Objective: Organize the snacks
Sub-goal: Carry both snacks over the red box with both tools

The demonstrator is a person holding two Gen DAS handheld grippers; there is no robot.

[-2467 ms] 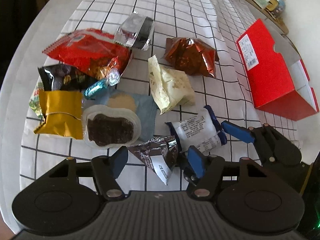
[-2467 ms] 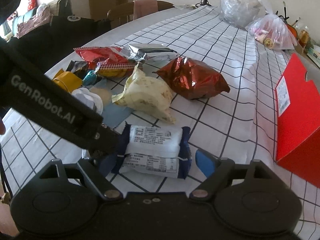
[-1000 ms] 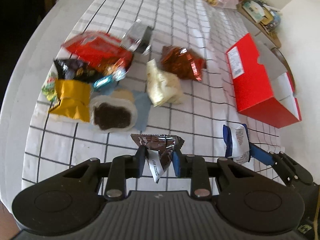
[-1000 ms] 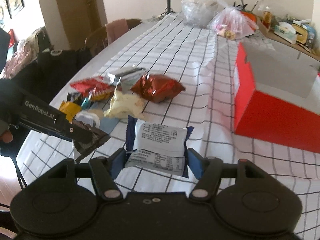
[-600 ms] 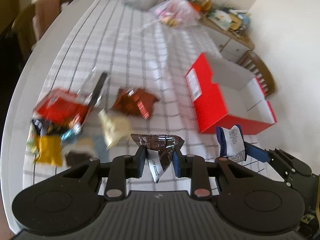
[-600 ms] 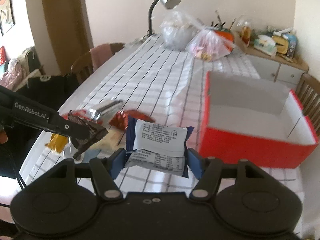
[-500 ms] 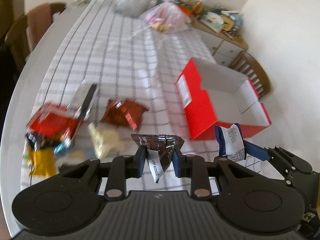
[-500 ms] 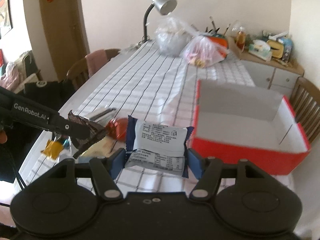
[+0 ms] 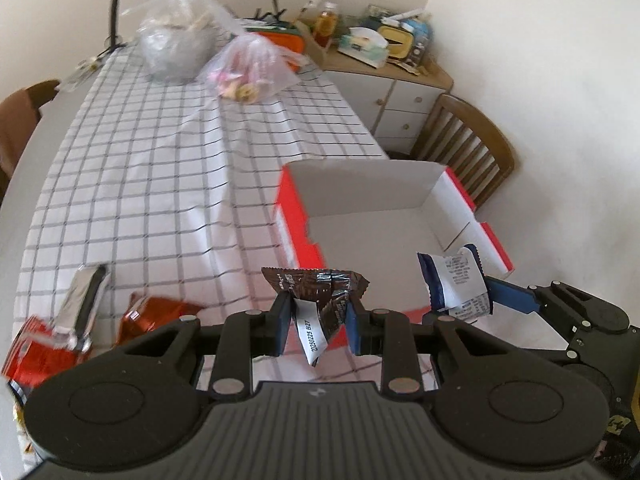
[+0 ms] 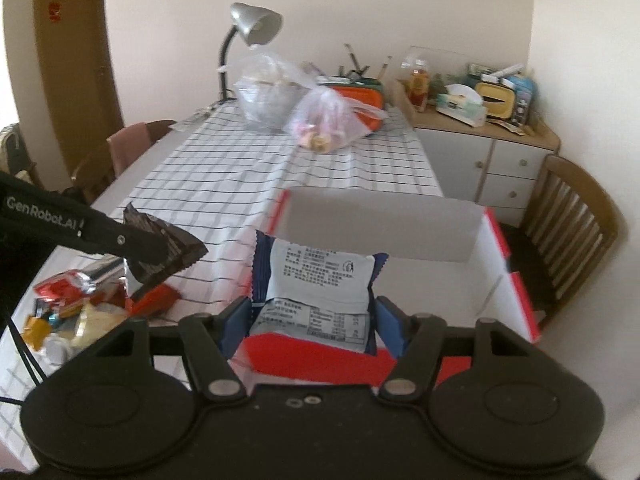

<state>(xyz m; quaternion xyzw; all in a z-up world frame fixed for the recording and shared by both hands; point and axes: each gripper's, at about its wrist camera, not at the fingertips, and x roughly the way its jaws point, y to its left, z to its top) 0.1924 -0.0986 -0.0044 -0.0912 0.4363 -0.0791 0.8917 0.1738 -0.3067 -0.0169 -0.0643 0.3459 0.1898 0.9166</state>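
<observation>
My left gripper is shut on a dark brown snack packet with a white date strip, held in the air near the left front corner of the open red box. My right gripper is shut on a blue-and-white snack packet, held over the box's near red wall. The box's white inside shows nothing in it. In the left wrist view the blue-and-white packet hangs at the right, over the box's front corner. The brown packet shows at the left of the right wrist view.
The remaining snacks lie in a heap at the table's near left, among them a red foil bag. Two plastic bags and a desk lamp stand at the far end. A wooden chair and a cluttered cabinet are beyond the box.
Both grippers rose off the table with their packets and swung right, from over the snack heap to the red box, whose open inside now faces the cameras.
</observation>
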